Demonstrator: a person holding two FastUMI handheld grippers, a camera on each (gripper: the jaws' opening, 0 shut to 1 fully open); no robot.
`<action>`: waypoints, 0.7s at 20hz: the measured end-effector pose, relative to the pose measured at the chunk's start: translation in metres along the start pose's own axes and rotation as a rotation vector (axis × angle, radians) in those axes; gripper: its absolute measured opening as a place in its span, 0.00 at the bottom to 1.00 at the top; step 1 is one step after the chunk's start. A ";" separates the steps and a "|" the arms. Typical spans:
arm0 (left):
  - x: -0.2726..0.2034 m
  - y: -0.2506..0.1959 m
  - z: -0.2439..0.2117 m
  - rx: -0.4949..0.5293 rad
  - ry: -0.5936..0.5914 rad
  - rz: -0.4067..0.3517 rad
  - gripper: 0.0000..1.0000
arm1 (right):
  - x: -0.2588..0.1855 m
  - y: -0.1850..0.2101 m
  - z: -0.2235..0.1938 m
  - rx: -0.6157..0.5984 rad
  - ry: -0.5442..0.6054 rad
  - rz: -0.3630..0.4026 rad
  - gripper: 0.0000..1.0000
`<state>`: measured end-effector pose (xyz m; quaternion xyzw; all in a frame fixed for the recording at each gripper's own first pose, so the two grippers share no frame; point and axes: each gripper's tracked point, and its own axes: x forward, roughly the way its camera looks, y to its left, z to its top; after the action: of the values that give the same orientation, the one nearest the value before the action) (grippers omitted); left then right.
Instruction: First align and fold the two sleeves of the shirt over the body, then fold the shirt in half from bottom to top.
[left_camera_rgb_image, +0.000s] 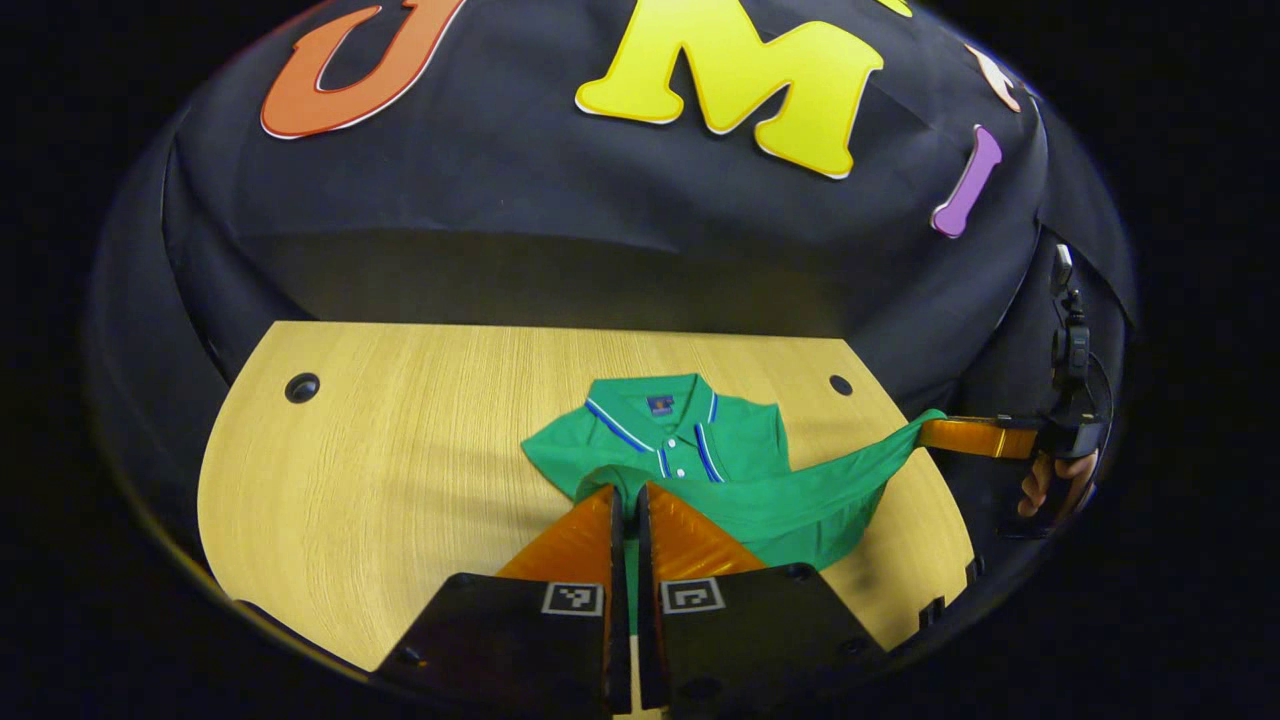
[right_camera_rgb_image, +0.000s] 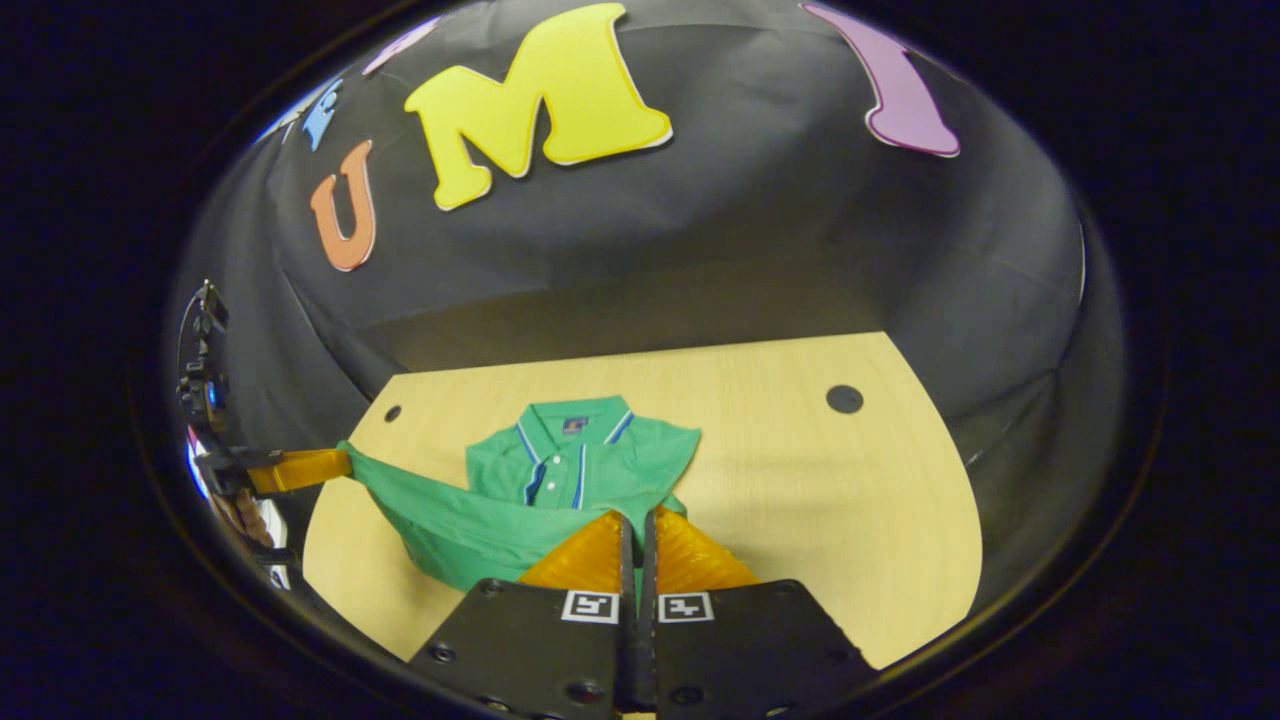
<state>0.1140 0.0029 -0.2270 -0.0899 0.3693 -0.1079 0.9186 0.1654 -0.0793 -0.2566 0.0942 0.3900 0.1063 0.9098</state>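
A green shirt (left_camera_rgb_image: 700, 450) was found on the wooden table (left_camera_rgb_image: 400, 480), collar toward the booth wall, the collar and button placket lying flat. The sleeves appeared already folded in over the body, though this could not be confirmed beneath the raised cloth. The bottom hem (left_camera_rgb_image: 800, 490) was held off the table, stretched as a band between the two tools.

The left tool (left_camera_rgb_image: 625, 500) was seen with its fingers drawn together, clamped on one corner of the hem. The right tool (right_camera_rgb_image: 637, 528) was likewise pinched on the opposite corner; in the left gripper view it was seen far off at the table's edge, with a hand (left_camera_rgb_image: 1055, 480) behind it.

The final fold, bottom to top, was judged to be under way. Left to do: the hem carried up to the collar, laid level with the shoulders, and released.
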 end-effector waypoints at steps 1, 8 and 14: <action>0.013 0.004 0.009 0.000 -0.013 0.008 0.08 | 0.015 -0.002 0.013 0.003 -0.013 -0.001 0.00; 0.106 0.051 0.028 0.035 -0.078 0.114 0.08 | 0.125 -0.016 0.051 -0.033 -0.038 -0.008 0.00; 0.163 0.094 -0.025 -0.045 0.021 0.216 0.11 | 0.186 -0.033 0.007 -0.049 0.053 -0.027 0.00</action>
<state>0.2240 0.0483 -0.3750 -0.0689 0.3888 -0.0007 0.9187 0.3001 -0.0616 -0.3882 0.0636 0.4126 0.1059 0.9025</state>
